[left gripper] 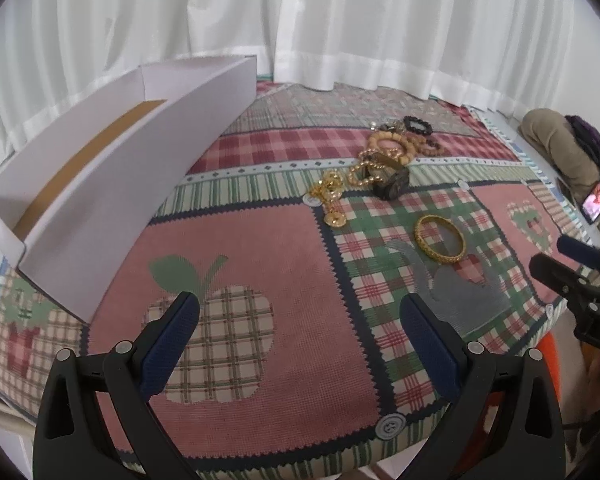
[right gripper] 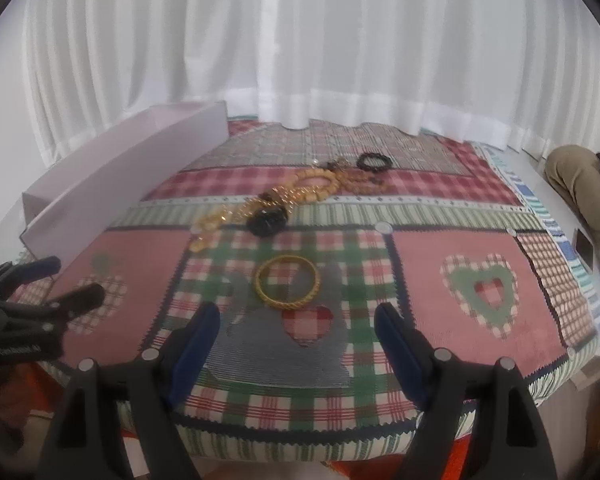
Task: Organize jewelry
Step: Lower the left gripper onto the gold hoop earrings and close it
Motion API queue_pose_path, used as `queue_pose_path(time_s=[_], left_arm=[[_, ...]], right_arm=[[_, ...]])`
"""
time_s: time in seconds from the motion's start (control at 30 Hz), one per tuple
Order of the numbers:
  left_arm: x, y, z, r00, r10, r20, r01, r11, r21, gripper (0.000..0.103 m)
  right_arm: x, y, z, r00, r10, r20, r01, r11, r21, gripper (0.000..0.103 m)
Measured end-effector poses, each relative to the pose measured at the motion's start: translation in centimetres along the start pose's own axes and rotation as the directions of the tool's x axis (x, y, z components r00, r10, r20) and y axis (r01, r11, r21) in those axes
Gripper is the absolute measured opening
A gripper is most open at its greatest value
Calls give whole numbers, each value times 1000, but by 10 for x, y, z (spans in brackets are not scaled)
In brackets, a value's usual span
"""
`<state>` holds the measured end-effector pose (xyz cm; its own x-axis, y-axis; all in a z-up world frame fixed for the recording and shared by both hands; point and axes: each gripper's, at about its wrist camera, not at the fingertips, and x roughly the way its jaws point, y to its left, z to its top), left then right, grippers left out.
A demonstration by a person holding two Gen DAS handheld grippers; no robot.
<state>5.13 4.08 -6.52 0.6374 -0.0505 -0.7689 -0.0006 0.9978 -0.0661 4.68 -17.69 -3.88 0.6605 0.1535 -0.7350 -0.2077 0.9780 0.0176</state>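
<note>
Nothing has been gathered yet, by the look of it: the white box (left gripper: 112, 184) stands with its brown floor bare at the left of the patchwork cloth (left gripper: 260, 248) covering the bench, and all the jewelry lies out on the cloth; the gold bangle (right gripper: 287, 282) rests flat and alone, just ahead of the right gripper (right gripper: 297, 332), whose fingers are spread wide with nothing between them; the left gripper (left gripper: 300, 320) hovers over the apple patch, its fingers likewise spread and empty; farther back sits the tangled heap, a gold chain (left gripper: 329, 200), a dark watch (left gripper: 392, 185), tan bead bracelets (left gripper: 392, 146) and a black bead bracelet (left gripper: 418, 124), touching or overlapping one another; the step in hand seems to be the first pick, with the bangle the likeliest target; the next move calls for lowering the right fingers astride one side of the ring, pinching its rim, then carrying it leftward to the box.
</note>
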Motion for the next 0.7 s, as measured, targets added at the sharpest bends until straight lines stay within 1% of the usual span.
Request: queue_pose_path(time_s=[0.1,0.23,0.37,0.47,0.7], left_arm=[[10,1,5,1000,8,-17,-7,1000,10,100],[23,4,19,999,14,-31,-13,1000,26,100],[31,4,33,999,10,-31,-9,999,41,100],[40,-1,44,999,11,-38,-8,997,71,100],[75,-21,73,998,-15,-63,25,987,158,100]], right_arm=[[6,-5,-3,1000,7,-17,-7,1000,18,81],[8,-8,-4,1000,11,-19,-10,1000,24,81],[11,-13,-4,1000,10,-26,-9,999,39,81],[14,-16,-5,999,11,-35,-10,999,51,81],[17,-22,-7,999,13,-44,-10,998,68,81]])
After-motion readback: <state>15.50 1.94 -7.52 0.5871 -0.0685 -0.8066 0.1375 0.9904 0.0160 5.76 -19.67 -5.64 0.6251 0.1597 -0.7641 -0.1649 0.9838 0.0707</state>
